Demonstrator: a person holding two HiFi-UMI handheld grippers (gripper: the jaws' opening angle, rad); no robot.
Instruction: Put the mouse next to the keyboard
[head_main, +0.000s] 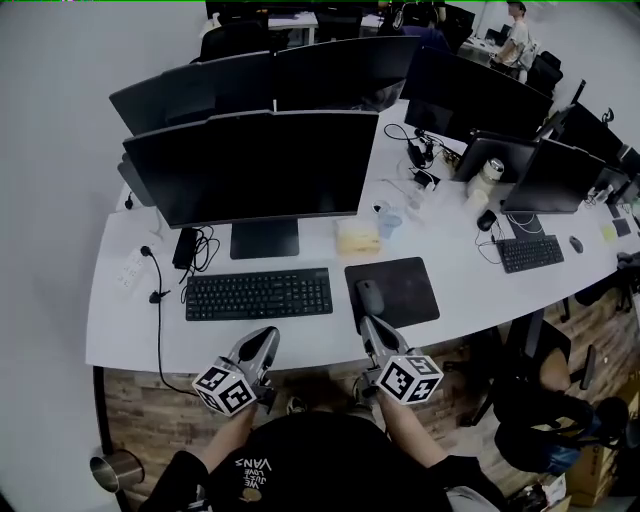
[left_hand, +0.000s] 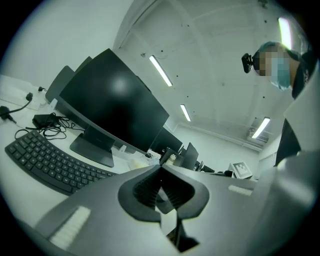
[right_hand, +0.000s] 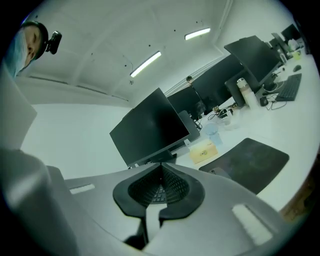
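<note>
Step in hand: approach, before pickup. The mouse (head_main: 370, 297) lies on the left part of the mouse pad (head_main: 405, 285), apart from the keyboard (head_main: 258, 295). The right gripper (head_main: 369, 324) hovers just short of the mouse, jaws together with nothing between them; it appears not to touch, though the head view is too coarse to confirm. The left gripper (head_main: 266, 338) sits near the keyboard's front edge, likewise closed and empty. Next move: spread the right jaws, straddle the mouse, clamp, then set it beside the keyboard's right end
</note>
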